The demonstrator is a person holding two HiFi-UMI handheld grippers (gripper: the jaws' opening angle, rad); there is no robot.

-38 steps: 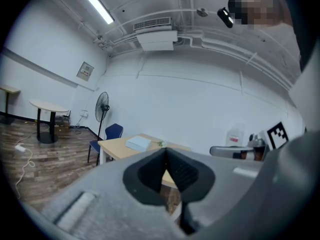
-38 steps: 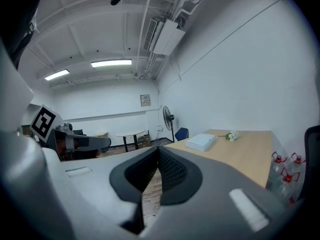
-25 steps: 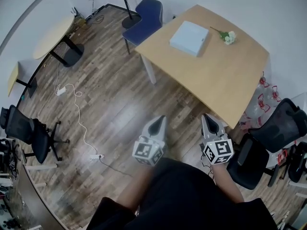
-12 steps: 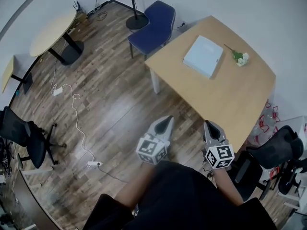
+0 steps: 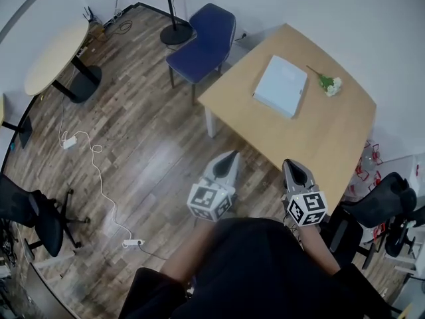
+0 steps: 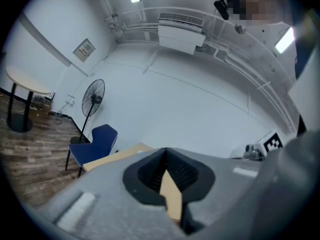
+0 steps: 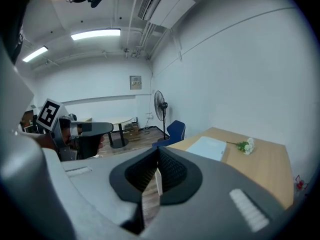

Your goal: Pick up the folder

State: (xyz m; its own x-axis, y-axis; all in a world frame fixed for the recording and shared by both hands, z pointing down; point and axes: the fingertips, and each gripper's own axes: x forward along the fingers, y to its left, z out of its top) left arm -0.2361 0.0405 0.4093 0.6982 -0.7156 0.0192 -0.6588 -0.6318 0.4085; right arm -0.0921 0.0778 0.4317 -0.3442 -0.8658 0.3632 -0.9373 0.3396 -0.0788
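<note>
On the wooden table [image 5: 312, 145] a pale folder [image 5: 281, 86] lies near white flowers [image 5: 330, 84].

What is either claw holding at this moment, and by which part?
Nothing. The left claw and the right claw are both shut and empty; the folder lies untouched on the table.

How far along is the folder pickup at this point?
Done: nothing yet. The folder lies flat on the table beside the flower sprig, with no gripper on it. In hand: the left gripper and right gripper are both shut and empty, held well short of the folder. Left: reach it, grip it, lift it.
</note>
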